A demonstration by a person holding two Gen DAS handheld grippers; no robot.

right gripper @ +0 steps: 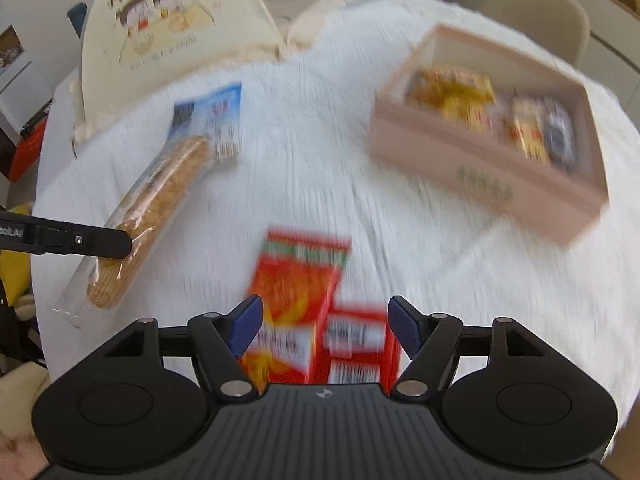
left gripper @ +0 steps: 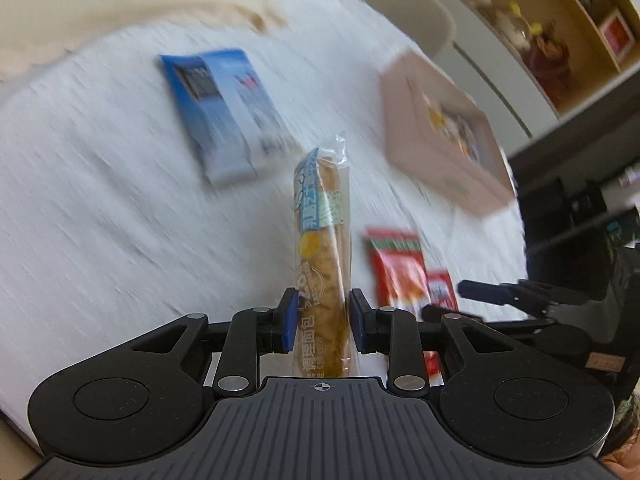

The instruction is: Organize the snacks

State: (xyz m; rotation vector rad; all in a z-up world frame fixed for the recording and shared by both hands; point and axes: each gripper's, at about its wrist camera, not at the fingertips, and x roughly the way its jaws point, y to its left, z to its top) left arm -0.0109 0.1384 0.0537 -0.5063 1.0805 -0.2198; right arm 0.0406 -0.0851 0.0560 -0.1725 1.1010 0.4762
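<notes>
The bread stick packet [left gripper: 323, 256] was clamped in the left hand-held gripper [left gripper: 324, 326], raised above the counter [left gripper: 100, 220] for carrying toward the pink box [left gripper: 440, 136] at two o'clock; the right hand-held gripper [right gripper: 324, 330] was held spread over the red packets [right gripper: 298, 280].

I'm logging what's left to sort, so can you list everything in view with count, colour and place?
Bread stick packet: one, golden in clear wrap, gripped in the left tongs, above the table.
Blue packet: one, blue and white, flat on the far left of the table.
Red packets: two, red and orange, near edge, below the right tongs.
Box: one, pink, far right, open, with yellow and dark snacks inside.
Tablecloth: one, white, covering the table.
Chairs: at least two, cream, behind the table.
Left tongs: black with blue pads, shut on the packet.
Right tongs: black with blue pads, open.
</notes>
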